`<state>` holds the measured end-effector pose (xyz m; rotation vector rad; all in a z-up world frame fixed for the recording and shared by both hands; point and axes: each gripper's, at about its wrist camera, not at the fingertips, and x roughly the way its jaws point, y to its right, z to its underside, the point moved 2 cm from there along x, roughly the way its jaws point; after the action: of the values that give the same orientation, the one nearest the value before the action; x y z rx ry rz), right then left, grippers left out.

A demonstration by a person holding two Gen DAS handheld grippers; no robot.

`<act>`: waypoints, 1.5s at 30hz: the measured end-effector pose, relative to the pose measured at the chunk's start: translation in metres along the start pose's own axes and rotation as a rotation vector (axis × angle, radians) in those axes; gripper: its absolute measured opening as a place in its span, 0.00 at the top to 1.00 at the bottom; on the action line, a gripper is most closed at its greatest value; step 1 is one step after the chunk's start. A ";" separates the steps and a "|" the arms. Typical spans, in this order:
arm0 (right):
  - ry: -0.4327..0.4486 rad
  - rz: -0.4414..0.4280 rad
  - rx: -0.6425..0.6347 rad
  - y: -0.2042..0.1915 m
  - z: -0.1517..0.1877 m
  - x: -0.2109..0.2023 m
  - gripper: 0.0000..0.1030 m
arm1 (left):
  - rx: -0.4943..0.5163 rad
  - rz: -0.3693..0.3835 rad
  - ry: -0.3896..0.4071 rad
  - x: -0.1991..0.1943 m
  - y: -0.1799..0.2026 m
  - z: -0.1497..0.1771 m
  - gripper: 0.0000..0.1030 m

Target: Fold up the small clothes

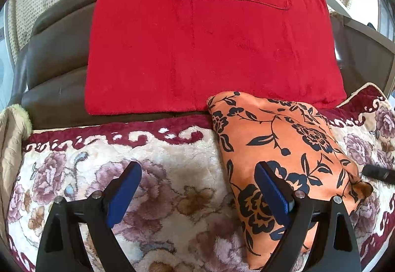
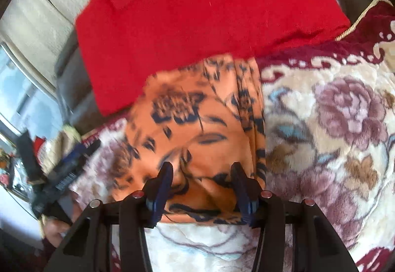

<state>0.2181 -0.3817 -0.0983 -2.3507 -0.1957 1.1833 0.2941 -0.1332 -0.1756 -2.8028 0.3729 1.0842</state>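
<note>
A folded orange garment with a black flower print lies on the plush floral blanket. My left gripper is open and empty, its right finger over the garment's left edge, its left finger over bare blanket. In the right wrist view the same garment fills the middle. My right gripper is open, fingers low over the garment's near edge, gripping nothing. The left gripper shows blurred at that view's left.
A red plush cloth drapes over the dark sofa back behind the garment. A beige item with a fuzzy trim lies at the blanket's left edge. The right gripper's tip shows at the right.
</note>
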 end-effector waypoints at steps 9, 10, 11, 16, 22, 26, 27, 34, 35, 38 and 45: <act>0.045 -0.042 0.111 0.024 -0.012 0.004 0.36 | 0.018 0.013 -0.004 0.001 0.009 0.000 0.10; 0.044 -0.044 0.119 0.025 -0.013 0.006 0.36 | 0.019 0.018 -0.005 0.001 0.010 0.000 0.10; 0.044 -0.046 0.121 0.025 -0.013 0.007 0.36 | 0.020 0.020 -0.006 0.001 0.010 0.000 0.10; 0.057 -0.061 0.139 0.029 -0.015 0.009 0.36 | 0.030 0.019 -0.013 0.004 0.013 0.000 0.10; 0.111 -0.105 0.098 0.017 -0.021 0.004 0.36 | 0.029 0.011 -0.027 0.010 0.014 0.000 0.10; 0.048 -0.105 0.066 0.006 -0.022 0.025 0.40 | 0.041 -0.001 -0.045 0.017 0.015 0.003 0.10; 0.020 -0.080 0.055 0.004 -0.020 0.034 0.40 | 0.045 -0.005 -0.053 0.019 0.016 0.004 0.10; -0.002 -0.051 0.040 0.001 -0.023 0.042 0.39 | 0.053 -0.011 -0.078 0.024 0.015 0.007 0.10; 0.007 -0.067 0.055 0.003 -0.025 0.039 0.39 | 0.052 -0.011 -0.078 0.024 0.015 0.007 0.10; 0.040 -0.093 0.076 0.007 -0.029 0.029 0.39 | 0.049 -0.011 -0.082 0.024 0.014 0.007 0.10; 0.059 -0.084 0.156 0.030 -0.034 0.017 0.39 | 0.041 0.017 -0.080 0.021 0.014 0.006 0.10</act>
<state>0.2526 -0.4147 -0.1083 -2.2159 -0.1732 1.0494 0.3015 -0.1494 -0.1940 -2.7156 0.4071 1.1743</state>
